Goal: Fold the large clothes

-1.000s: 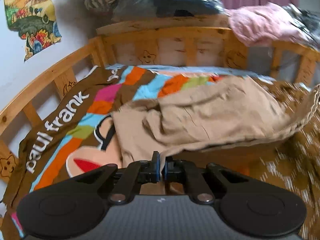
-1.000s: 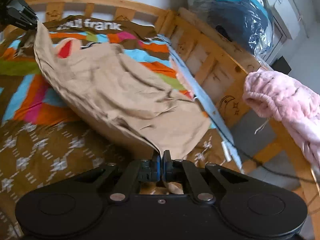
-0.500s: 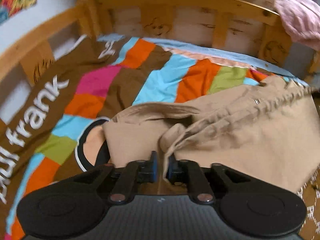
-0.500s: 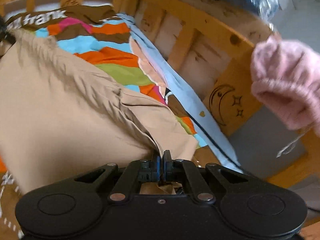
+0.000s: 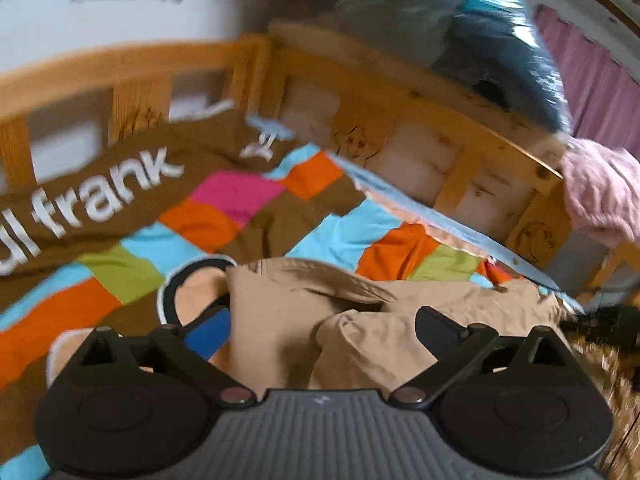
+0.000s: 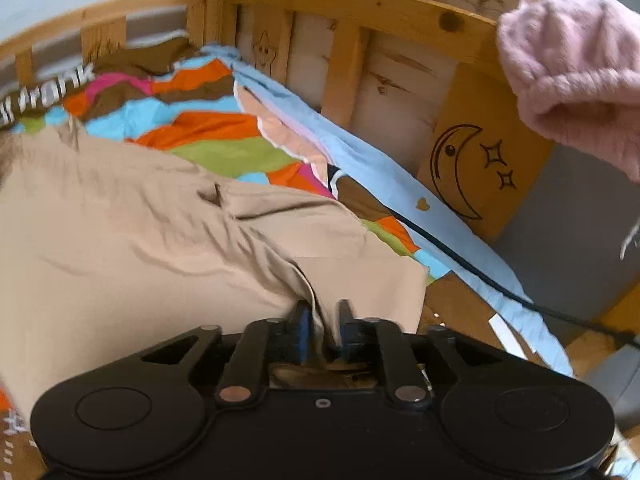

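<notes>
left gripper (image 5: 320,332): jaws opening, now spread wide, tan garment (image 5: 360,320) lying loose between the blue pads (image 5: 210,332), not pinched. clenched on a bunched corner 0.5 s ago, so that corner's just been dropped.

right gripper (image 6: 322,328): jaws opening too, about halfway; a ridge of tan cloth (image 6: 160,232) stands in the gap, pads look off it or barely brushing. pinched tight on that edge a moment back.

garment now down flat-ish on the colourful bedspread (image 5: 224,200) of the wooden bed (image 5: 400,92), near edge by both grippers, far edge over the orange/green stripes; hung slack in the air 1 s ago. some wrinkles and a lump near the left jaws.

prob means one fold pass just laid and released. next likely: back off, regrasp a fresh edge, smooth the lump first.

pink fluffy thing (image 6: 572,72) draped on the rail at right, black cable (image 6: 480,276) along the blue sheet edge; both clear of the garment.
</notes>
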